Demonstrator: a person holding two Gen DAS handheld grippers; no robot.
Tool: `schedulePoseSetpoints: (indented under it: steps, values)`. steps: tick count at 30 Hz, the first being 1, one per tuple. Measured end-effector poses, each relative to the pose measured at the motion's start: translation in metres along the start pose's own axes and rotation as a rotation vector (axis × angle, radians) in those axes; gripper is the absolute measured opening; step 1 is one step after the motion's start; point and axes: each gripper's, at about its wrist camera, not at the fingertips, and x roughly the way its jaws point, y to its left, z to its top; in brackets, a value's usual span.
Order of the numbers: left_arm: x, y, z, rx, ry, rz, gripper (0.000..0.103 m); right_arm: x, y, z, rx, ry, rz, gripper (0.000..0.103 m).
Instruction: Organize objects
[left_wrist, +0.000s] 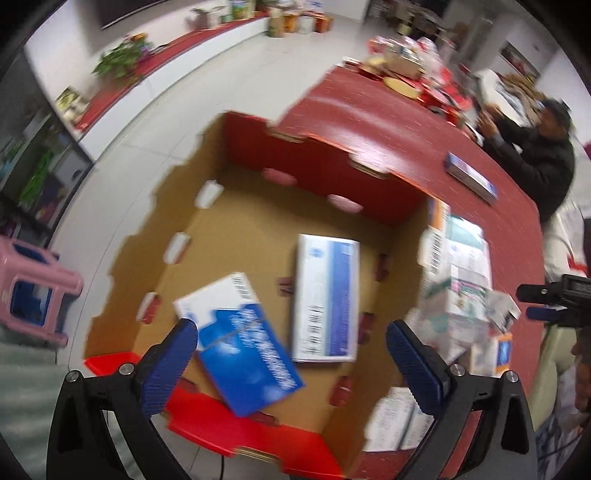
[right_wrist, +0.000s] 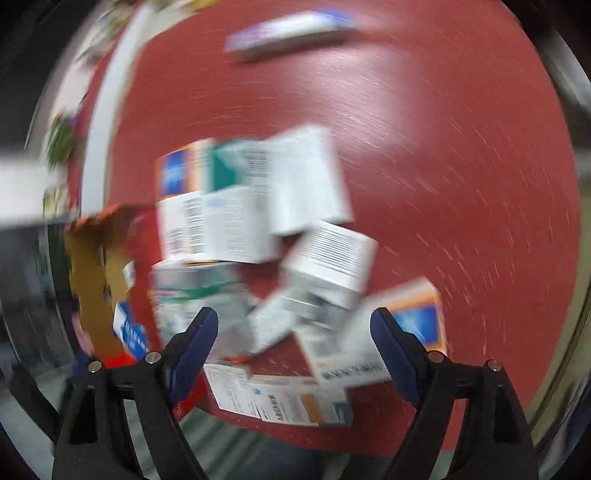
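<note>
In the left wrist view an open cardboard box (left_wrist: 207, 221) with red outer walls stands beside a red table (left_wrist: 369, 107). Two blue-and-white cartons lie on its floor: a tilted one (left_wrist: 240, 343) under my left gripper (left_wrist: 291, 332), and a straighter one (left_wrist: 327, 299) to the right. The left gripper is open and touches neither carton. In the blurred right wrist view, my right gripper (right_wrist: 295, 321) is open above a heap of small medicine cartons (right_wrist: 258, 206) on the red table (right_wrist: 443, 147). Nothing sits between its fingers.
A long blue-and-white carton (left_wrist: 471, 177) lies alone farther along the table. A person in dark clothes (left_wrist: 535, 147) sits at the far end among stacked goods. A pink stool (left_wrist: 33, 291) stands on the tiled floor left of the box.
</note>
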Motion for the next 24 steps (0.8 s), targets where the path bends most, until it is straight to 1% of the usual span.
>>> schedulePoseSetpoints:
  steps: [1,3,6,8,11,12,13,14,17,21,24]
  values:
    - [0.001,-0.009,-0.001,0.015,0.008,-0.012,0.103,0.002,-0.011,-0.001,0.047,0.005,0.010,0.084]
    - [0.004,-0.025,-0.002,0.036,0.026,-0.030,0.103,0.009,-0.022,-0.004,0.097,0.018,0.029,0.084]
    - [0.009,-0.049,-0.005,0.070,0.059,-0.052,0.103,0.021,-0.019,-0.002,0.110,0.004,0.027,0.084]
    - [0.008,-0.065,-0.006,0.098,0.066,-0.052,0.103,0.026,-0.013,0.001,0.120,-0.009,0.033,0.084]
    - [0.006,-0.085,-0.007,0.145,0.068,-0.042,0.103,0.043,-0.005,0.010,0.130,0.012,0.065,0.084]
    - [0.005,-0.095,-0.006,0.168,0.066,-0.036,0.103,0.047,-0.002,0.012,0.127,0.020,0.063,0.073]
    - [0.005,-0.103,-0.005,0.188,0.064,-0.028,0.103,0.049,-0.001,0.013,0.115,0.019,0.048,0.049]
    - [0.005,-0.107,-0.004,0.201,0.063,-0.023,0.103,0.050,-0.002,0.013,0.100,0.017,0.037,0.043]
    - [0.013,-0.131,-0.001,0.251,0.068,-0.003,0.103,0.038,-0.015,0.009,0.086,-0.005,0.035,0.042]
    - [0.034,-0.165,0.003,0.302,0.083,0.025,0.103,0.009,-0.038,-0.006,0.029,-0.031,0.042,0.042]
    - [0.052,-0.186,0.006,0.300,0.088,0.068,0.103,-0.004,-0.054,-0.015,0.024,-0.038,0.057,0.042]
